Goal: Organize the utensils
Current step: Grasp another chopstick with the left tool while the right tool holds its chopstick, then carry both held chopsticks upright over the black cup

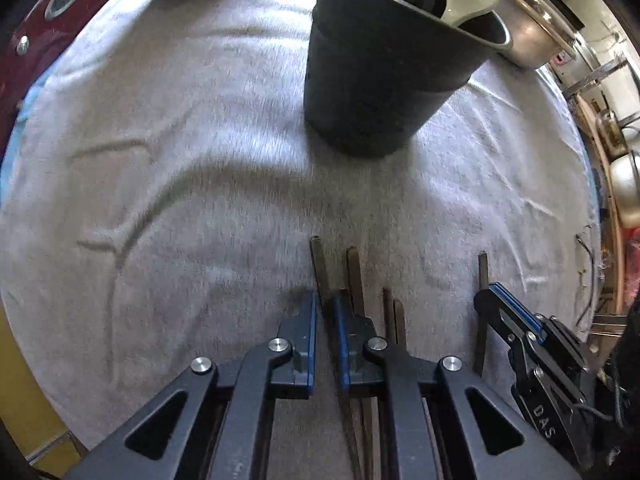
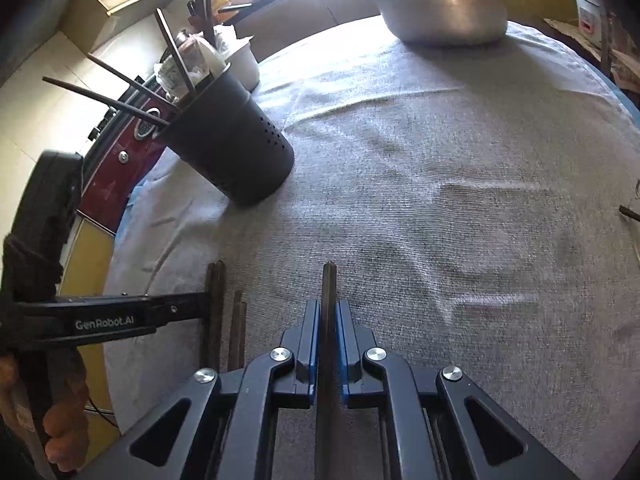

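Nearest, the left gripper (image 1: 325,312) points down at the bench (image 1: 180,200), a grey cloth over it. Its jaws are nearly closed around one dark chopstick (image 1: 320,264), whose long axis runs 6 to 12 o'clock between them; whether the pads press it yet I cannot tell. More chopsticks (image 1: 394,316) lie parallel just to 3 o'clock. Further toward 3 o'clock, the right gripper (image 2: 328,312) has its jaws clamped on another stick (image 2: 329,280), also lengthwise. Beyond, at 12 to 1 o'clock from the left gripper, stands the black holder (image 1: 372,80), already carrying sticks. A metal pot (image 2: 440,12) sits farthest.
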